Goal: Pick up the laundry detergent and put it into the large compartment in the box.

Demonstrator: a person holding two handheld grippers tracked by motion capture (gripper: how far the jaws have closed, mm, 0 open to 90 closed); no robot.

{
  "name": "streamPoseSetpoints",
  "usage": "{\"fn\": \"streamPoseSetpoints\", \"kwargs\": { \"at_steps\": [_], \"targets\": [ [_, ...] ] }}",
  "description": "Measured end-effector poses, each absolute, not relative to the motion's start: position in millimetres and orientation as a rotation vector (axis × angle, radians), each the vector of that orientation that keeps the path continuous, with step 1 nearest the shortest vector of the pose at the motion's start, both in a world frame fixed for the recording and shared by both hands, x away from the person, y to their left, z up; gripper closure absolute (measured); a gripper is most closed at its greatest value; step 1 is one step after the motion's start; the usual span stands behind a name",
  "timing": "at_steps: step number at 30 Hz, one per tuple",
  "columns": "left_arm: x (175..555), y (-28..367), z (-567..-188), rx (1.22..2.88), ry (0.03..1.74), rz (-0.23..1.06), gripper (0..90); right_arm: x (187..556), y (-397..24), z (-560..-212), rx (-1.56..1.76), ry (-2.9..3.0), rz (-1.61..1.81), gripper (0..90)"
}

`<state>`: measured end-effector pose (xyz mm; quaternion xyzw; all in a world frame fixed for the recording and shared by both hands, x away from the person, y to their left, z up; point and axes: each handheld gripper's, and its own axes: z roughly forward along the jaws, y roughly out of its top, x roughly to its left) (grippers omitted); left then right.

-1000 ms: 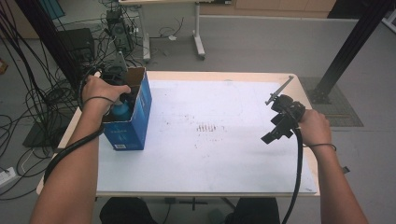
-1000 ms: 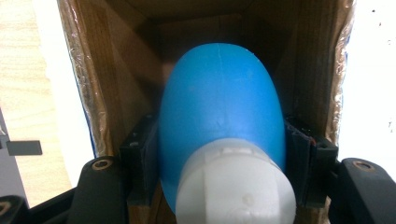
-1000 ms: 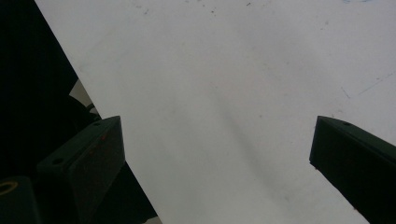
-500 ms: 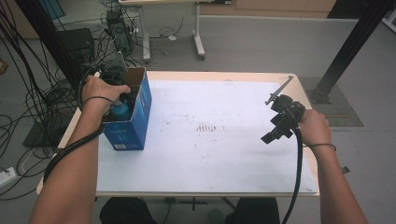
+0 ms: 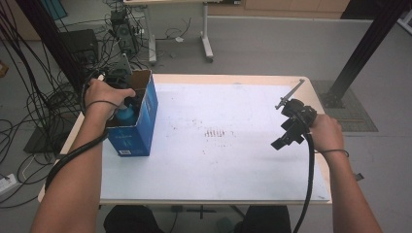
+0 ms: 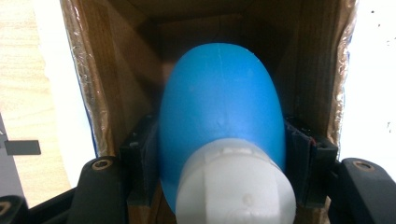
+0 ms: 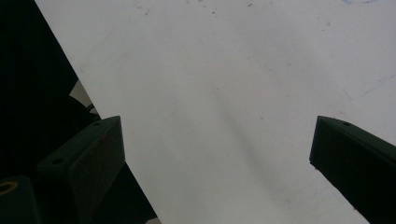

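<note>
Bottle [image 6: 219, 116], blue with a white cap [image 6: 236, 184], sits inside the open box [image 5: 141, 121] at the left end of the surface [image 5: 218, 170], its body pointing down into the cardboard hollow. The left hand-held gripper [image 5: 127, 104] reaches into the box from above and is clenched on the bottle: in the left gripper view the two black pads [image 6: 140, 163] press on the blue body from either side, just behind the cap. The brown inner walls of the box stand close around the bottle on both sides. In the high view the left hand [image 5: 104, 94] covers most of the gripper, and a bit of blue shows at the box opening beneath it.

The box is blue outside, stands upright near the left edge of the surface, and its top flaps are open.

The right hand-held gripper [image 5: 286, 136] hangs above the right part of the surface, well apart from the box, gripped by the right hand [image 5: 325, 131]. Its jaws are spread wide with nothing between them; the right gripper view shows bare white surface in the gap. A cable [image 5: 308, 184] trails from it back along the right forearm
</note>
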<state>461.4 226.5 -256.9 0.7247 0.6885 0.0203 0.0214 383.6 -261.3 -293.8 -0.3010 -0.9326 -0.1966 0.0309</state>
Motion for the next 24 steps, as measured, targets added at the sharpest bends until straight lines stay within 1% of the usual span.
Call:
{"fn": "streamPoseSetpoints", "kwargs": {
  "at_steps": [16,19,20,23,24],
  "targets": [
    [461.4,227.6,-257.5,2.251,2.134,0.046,37.5,384.6,-259.9,-295.9,-0.928,-2.867,-0.606,3.1],
    [461.5,227.8,-258.4,2.244,2.131,0.012,37.1,385.0,-259.1,-296.5,-0.923,-2.865,-0.609,3.1],
    [461.7,227.7,-259.7,2.255,2.134,-0.011,35.8,385.1,-258.8,-296.5,-0.922,-2.865,-0.608,3.1],
    [461.7,229.9,-260.5,2.246,2.145,-0.006,31.3,385.4,-257.9,-296.9,-0.921,-2.865,-0.605,3.2],
    [461.5,230.6,-260.7,2.237,2.145,-0.009,31.0,385.5,-257.8,-297.1,-0.924,-2.865,-0.606,3.0]
  ]
}}
